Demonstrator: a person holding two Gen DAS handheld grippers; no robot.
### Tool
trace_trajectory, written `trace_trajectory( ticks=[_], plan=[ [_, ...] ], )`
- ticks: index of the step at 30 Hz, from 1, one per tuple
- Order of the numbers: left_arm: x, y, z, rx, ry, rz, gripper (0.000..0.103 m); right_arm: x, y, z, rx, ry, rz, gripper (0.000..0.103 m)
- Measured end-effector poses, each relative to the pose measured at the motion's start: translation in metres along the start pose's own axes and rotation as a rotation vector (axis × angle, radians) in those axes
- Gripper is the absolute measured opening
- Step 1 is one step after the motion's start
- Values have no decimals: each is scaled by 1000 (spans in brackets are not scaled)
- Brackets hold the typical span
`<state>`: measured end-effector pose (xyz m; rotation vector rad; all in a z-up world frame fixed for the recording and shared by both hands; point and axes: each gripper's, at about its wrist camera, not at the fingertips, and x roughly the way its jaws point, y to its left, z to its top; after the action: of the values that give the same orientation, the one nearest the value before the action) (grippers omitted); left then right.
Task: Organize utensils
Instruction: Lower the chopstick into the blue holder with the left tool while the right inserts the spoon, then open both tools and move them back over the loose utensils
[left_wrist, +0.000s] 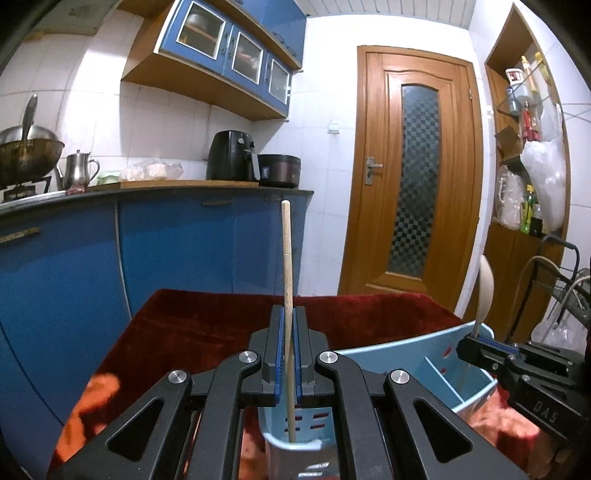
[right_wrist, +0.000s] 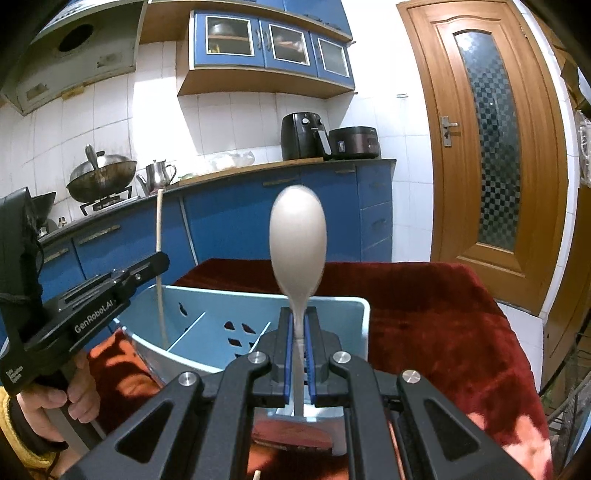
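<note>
Left wrist: left gripper (left_wrist: 288, 325) pinches chopstick (left_wrist: 286, 258), right gripper (right_wrist: 300, 325) pinches spoon (right_wrist: 297, 236); lower both upright into caddy (right_wrist: 332, 306) slots.

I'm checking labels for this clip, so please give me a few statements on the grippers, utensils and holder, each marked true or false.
1. The left gripper is shut on a wooden chopstick. True.
2. The right gripper holds a metal fork. False: it is shut on a pale spoon, bowl end up.
3. The utensil holder is light blue with dividers inside. True.
4. The holder stands on a bare white table. False: it stands on a dark red cloth.
5. The wooden door is shut. True.
</note>
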<state>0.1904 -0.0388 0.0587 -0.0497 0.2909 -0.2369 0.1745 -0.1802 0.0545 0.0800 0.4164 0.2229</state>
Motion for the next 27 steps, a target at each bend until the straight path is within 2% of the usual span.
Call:
trace_trajectory(
  ticks=[2, 4, 6, 8, 11, 13, 19, 27],
  plan=[
    [-2, 1, -2, -1, 9, 6, 4, -1, 1, -2, -1, 9, 4, 8],
    [-4, 2, -4, -4, 22, 1, 8, -2, 2, -3, -6, 14, 3, 9],
    [-5, 3, -5, -6, 43, -5, 28, -4, 3, -3, -5, 14, -3, 9],
    [-10, 3, -5, -3, 46, -8, 40, -7, 3, -2, 7, 11, -1, 19],
    [-18, 0, -5, 21, 39, -15, 42, -14, 4, -1, 18, -6, -1, 30],
    [-25, -2, -4, 33, 38, -23, 43, -18, 5, 1, 20, -17, -1, 33],
    [-44, -3, 1, 29, 66, -63, 47, -38, 10, 8, 30, -56, 9, 34],
    [-71, 0, 3, 8, 125, -86, 47, -66, 22, 8, 55, -42, 37, 35]
  ],
)
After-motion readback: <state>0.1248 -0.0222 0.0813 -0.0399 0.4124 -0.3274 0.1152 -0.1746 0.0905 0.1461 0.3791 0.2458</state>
